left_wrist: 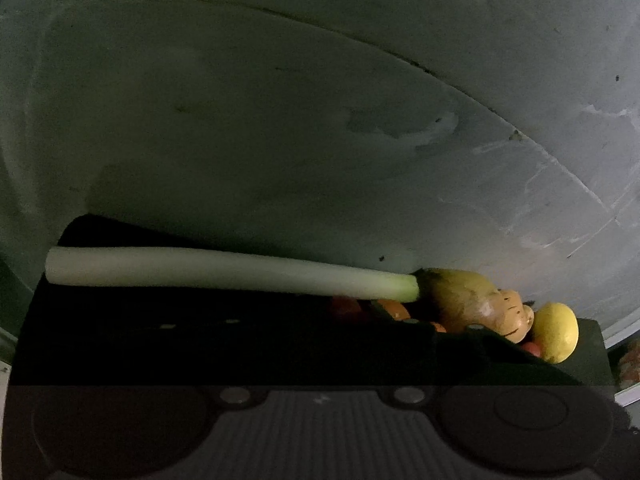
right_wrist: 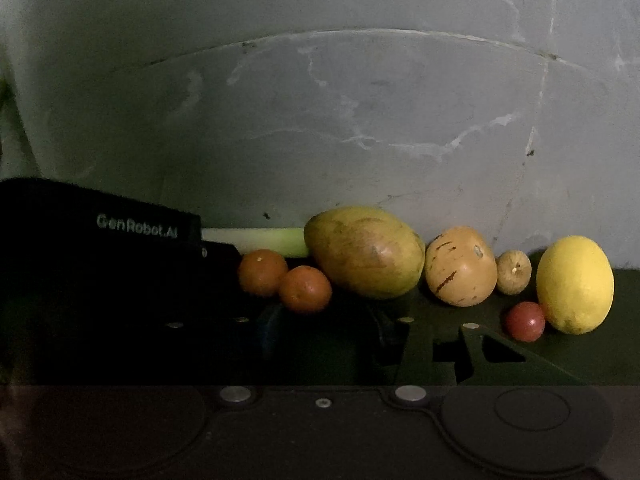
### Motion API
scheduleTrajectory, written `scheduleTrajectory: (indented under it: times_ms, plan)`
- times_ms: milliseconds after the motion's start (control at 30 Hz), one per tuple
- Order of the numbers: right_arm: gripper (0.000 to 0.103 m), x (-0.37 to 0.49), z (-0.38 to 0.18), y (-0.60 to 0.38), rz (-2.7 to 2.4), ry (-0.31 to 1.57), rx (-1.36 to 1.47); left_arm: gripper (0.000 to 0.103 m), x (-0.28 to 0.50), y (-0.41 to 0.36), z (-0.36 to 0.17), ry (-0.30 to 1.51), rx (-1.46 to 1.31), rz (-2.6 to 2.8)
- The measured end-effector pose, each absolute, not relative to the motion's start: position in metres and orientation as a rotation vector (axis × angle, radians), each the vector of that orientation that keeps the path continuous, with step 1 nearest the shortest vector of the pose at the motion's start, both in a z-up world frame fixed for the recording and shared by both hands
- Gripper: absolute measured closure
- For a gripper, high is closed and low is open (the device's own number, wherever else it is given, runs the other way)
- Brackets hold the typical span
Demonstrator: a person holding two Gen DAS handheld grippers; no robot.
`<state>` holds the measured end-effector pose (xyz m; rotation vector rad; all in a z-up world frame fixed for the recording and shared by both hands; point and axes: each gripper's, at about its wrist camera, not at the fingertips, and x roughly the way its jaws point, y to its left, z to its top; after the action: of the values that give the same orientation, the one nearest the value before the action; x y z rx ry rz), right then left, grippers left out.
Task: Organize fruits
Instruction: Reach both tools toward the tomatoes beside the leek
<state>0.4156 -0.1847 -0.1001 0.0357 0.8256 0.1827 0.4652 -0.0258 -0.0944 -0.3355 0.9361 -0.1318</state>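
In the right wrist view a row of produce lies on a dark surface against a grey wall: two oranges (right_wrist: pixel 285 283), a mango (right_wrist: pixel 364 252), a tan striped melon (right_wrist: pixel 460 266), a small pale fruit (right_wrist: pixel 514 272), a lemon (right_wrist: pixel 575 284) and a small red fruit (right_wrist: pixel 525 321). A pale leek (right_wrist: pixel 256 240) lies behind them. The left wrist view shows the leek (left_wrist: pixel 224 270), the mango (left_wrist: pixel 460 298), the lemon (left_wrist: pixel 556 332) and an orange (left_wrist: pixel 394 308). The other gripper's black body (right_wrist: pixel 100 248) sits at the left. Both grippers' fingers are lost in the dark.
The grey stained wall (right_wrist: pixel 320 120) stands right behind the row. Dark gripper hardware fills the foreground of both views. Something reddish (left_wrist: pixel 630 364) shows at the far right edge of the left wrist view.
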Motion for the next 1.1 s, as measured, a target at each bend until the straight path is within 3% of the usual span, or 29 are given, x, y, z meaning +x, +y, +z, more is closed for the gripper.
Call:
scheduleTrajectory:
  times_ms: [133, 233, 367, 667, 800, 1033, 1100]
  plan:
    - [0.061, 0.417, -0.098, -0.186, 0.165, 0.834, 0.090, 0.063, 0.467, -0.025, -0.095, 0.938, -0.361, -0.145]
    - [0.074, 0.420, -0.095, -0.185, 0.166, 0.844, 0.145, 0.071, 0.468, -0.024, -0.094, 0.939, -0.381, -0.155]
    - [0.075, 0.419, -0.095, -0.185, 0.160, 0.833, 0.145, 0.079, 0.468, -0.027, -0.094, 0.937, -0.400, -0.162]
    - [0.075, 0.418, -0.099, -0.183, 0.162, 0.834, 0.134, 0.081, 0.464, -0.023, -0.095, 0.930, -0.426, -0.156]
    - [0.062, 0.422, -0.099, -0.183, 0.141, 0.831, 0.157, 0.081, 0.457, -0.017, -0.093, 0.929, -0.420, -0.148]
    - [0.062, 0.433, -0.098, -0.183, 0.129, 0.838, 0.217, 0.081, 0.453, -0.018, -0.091, 0.928, -0.404, -0.126]
    - [0.074, 0.434, -0.099, -0.184, 0.130, 0.837, 0.230, 0.081, 0.451, -0.017, -0.091, 0.928, -0.403, -0.122]
